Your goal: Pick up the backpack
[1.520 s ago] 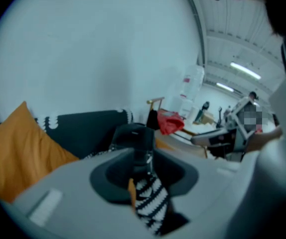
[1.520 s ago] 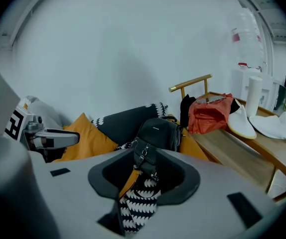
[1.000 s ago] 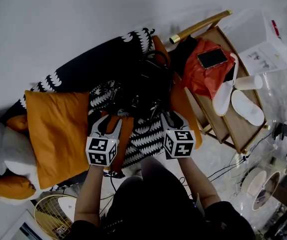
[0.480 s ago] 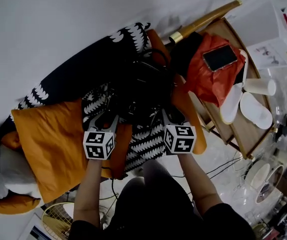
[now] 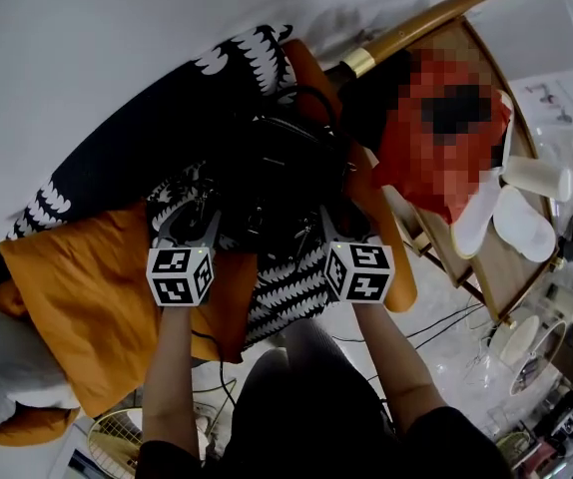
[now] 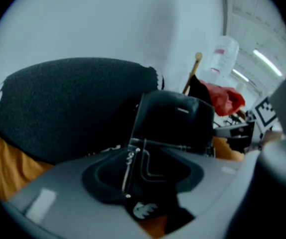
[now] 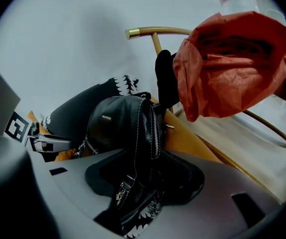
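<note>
- Orange fabric cushion (image 5: 77, 297) lies at far left of the head view, flat on the bedding, its edge under the left forearm.
- Black cushion with white leaf print (image 5: 117, 158) sits behind the orange one and runs up toward the wall.
- Left gripper (image 5: 195, 224) is at the left side of the bag. Its own view shows the jaws narrowed onto bag material, with a black strap and a silver metal ring (image 6: 130, 156) in the gap.
- Black leather backpack (image 5: 282, 173) is mid-frame between the two grippers, standing upright. It leans on the black cushion, on top of a black-and-white patterned blanket (image 5: 286, 282).
- Cannot tell if the bag's bottom is off the blanket.
- Right gripper (image 5: 334, 226) is at the bag's right lower edge. Its own view shows the jaws closed in on a fold of black leather, and a silver zipper (image 7: 155, 128) runs down into the gap.
- Gold-coloured rail (image 5: 421, 23) slants up to the right behind the bag, a dark garment draped at its lower end.
- Red crumpled plastic bag (image 7: 232, 59) hangs from or rests by that rail, right of the backpack and apart from it.
- Wooden side table (image 5: 491, 267) is further right, holding white slippers (image 5: 516, 223).
</note>
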`<state>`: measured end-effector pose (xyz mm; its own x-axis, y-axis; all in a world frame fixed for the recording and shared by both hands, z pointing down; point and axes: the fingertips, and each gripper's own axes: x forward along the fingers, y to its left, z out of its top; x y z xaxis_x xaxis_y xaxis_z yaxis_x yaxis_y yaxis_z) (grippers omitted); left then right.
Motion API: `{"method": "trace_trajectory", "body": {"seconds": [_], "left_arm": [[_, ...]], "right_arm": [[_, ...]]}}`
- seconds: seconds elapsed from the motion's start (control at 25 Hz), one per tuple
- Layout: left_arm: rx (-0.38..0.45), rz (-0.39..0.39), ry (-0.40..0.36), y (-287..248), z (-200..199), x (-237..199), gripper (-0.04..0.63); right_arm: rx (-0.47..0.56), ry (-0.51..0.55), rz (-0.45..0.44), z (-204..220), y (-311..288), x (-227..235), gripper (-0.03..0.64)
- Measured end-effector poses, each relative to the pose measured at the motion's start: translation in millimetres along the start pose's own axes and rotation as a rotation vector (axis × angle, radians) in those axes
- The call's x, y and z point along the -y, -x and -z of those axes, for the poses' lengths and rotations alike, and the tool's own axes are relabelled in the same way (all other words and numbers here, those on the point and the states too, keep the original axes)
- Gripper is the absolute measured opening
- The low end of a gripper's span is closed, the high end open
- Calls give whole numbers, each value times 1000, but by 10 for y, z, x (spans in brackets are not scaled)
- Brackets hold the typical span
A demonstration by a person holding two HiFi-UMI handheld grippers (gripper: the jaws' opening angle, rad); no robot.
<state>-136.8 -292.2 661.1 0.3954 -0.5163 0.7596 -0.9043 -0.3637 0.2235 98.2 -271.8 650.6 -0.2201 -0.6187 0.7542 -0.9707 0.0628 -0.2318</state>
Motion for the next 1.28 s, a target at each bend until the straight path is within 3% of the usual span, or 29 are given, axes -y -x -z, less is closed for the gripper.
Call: {"method": "trace_trajectory", "body": {"seconds": [0.84, 1.04, 1.28], "left_arm": [[10, 49, -16, -563, -69, -56, 284], [18, 26, 5, -587, -58, -139, 359], [11, 103, -52, -625, -83, -131, 373]], "right_arm": [[37, 22, -57, 0, -187, -43, 199], [31, 65, -31, 9, -233, -38, 190], [43, 70, -30, 18, -226, -42, 189]]}}
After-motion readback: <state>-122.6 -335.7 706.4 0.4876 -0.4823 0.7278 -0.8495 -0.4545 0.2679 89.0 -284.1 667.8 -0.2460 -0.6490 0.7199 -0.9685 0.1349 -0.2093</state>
